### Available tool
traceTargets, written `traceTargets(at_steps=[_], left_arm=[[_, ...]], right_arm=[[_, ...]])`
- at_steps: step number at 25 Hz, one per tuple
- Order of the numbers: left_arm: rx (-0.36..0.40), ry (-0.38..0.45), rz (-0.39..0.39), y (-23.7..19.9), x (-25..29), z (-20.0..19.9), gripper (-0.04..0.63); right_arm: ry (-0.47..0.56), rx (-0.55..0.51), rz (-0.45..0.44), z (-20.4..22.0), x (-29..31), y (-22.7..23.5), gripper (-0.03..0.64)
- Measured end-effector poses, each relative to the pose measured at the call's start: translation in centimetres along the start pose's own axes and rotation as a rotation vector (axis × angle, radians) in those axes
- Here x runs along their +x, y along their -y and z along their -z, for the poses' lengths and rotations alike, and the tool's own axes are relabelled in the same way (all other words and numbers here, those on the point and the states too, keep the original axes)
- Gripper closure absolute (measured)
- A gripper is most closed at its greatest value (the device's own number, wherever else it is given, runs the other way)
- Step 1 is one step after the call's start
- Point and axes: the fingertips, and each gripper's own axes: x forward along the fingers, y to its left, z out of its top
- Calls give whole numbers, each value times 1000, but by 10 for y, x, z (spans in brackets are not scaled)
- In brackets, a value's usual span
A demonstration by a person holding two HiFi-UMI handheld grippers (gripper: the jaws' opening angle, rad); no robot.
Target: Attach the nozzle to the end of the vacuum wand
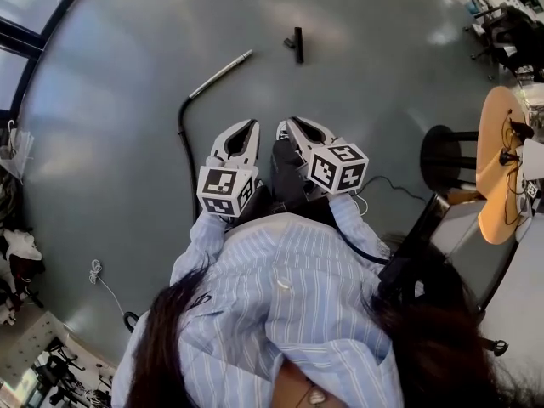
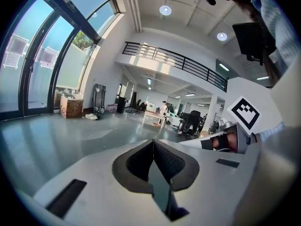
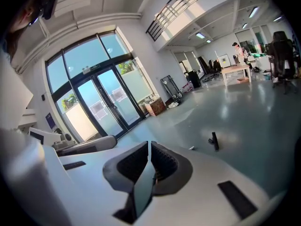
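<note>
The nozzle [image 1: 295, 44] looks light and stiff, best taken across its neck, the metal wand [image 1: 220, 74] probably slippery; the left hand-held gripper [image 1: 252, 124] and the right hand-held gripper [image 1: 282, 128] are closed, empty.

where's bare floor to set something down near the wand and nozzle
Bare floor lies between the wand and the nozzle, and wide open left of the hose. It is crowded at the right by the black stool and round table, and close in around the left gripper and right gripper.
</note>
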Motion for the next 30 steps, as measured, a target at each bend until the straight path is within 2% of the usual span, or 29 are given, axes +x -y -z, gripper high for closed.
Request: traceTargets(at_steps=[5,11,16,24,28,30], left_arm=[[-25,-1,-30,-37,49,-14,591],[-11,29,-46,-75,139,-54,589],[-113,44,-141,-97,201,-73,589],[-179,-75,-215,-147,254,-63,589],[-186,-122,-226,-195,269,-57,589],[-183,-145,-218,-206,293,-46,589]], right_arm=[[-34,-3,-1,-34,50,39,592],[-83,-96,-35,-106,109,97,592],[-128,-100,-58,-144,141,160,592],[-190,-61,-52,-172,198,224,592],[-228,-43,-12,-166,233,236,592],[-232,-25,0,-161,241,257,591]])
